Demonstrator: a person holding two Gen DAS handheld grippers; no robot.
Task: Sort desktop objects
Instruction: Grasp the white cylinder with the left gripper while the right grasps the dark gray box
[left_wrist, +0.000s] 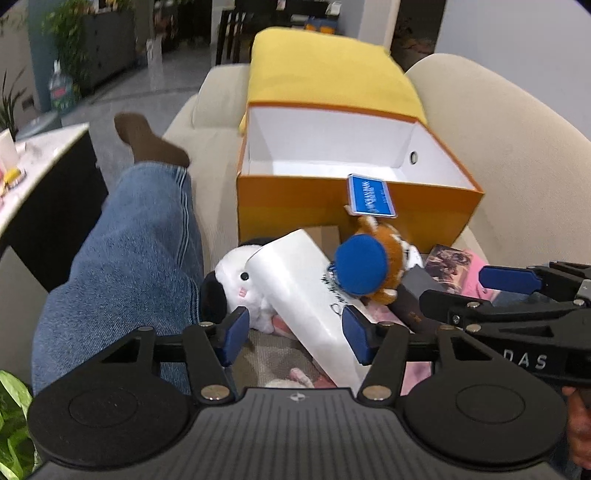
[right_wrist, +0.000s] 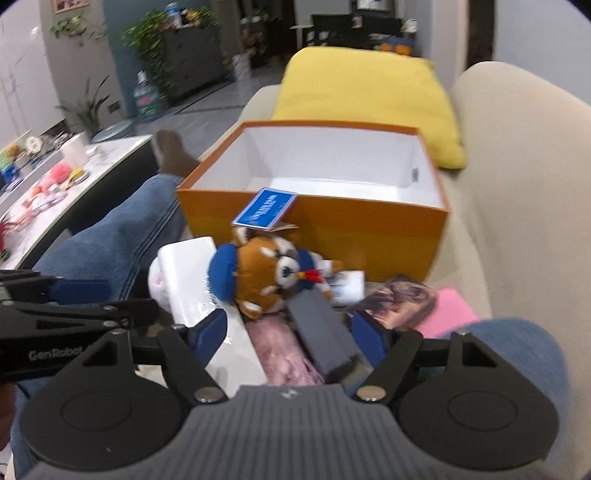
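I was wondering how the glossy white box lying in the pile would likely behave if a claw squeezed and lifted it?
The white box looks stiff and flat-sided, so it should hold shape. Its shiny wrap suggests it may slip between pads. The brown plush leans on it, so lifting would probably topple that toy.

We hold two matching tools. Our left gripper (left_wrist: 295, 338) is black, with blue pads (left_wrist: 233, 335) on its fingers, silver rivets at the linkage pivots, two round discs and a ribbed grey plate bearing a small emblem. Our right gripper (right_wrist: 290, 338) is built alike; in its view the left one's side reads "GenRobot". We wear blue jeans (left_wrist: 122, 273) with stitched seams and a brown sock (left_wrist: 147, 140).
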